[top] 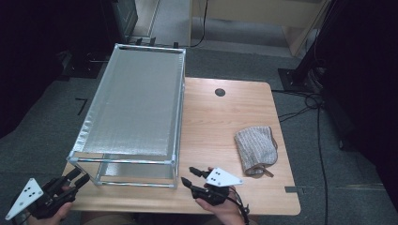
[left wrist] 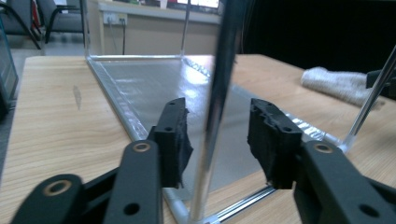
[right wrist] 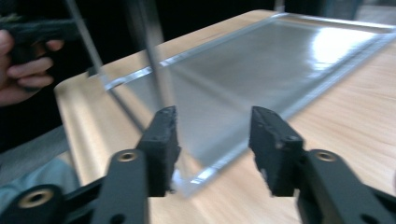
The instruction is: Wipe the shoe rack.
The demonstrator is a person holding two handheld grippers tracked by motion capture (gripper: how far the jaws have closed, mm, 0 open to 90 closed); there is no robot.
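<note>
We hold our left gripper low at the near left, jaws parted; our right gripper sits near centre, jaws likewise apart, gripping nothing.

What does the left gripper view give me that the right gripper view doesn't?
Left gripper view: the frame's upright metal post standing between the open left gripper jaws, apart from both pads, and the grey knitted cloth.
Right gripper view: the open right gripper by a frame corner, and the other hand.
Both: the silver metal-framed rack on the wooden table.
</note>
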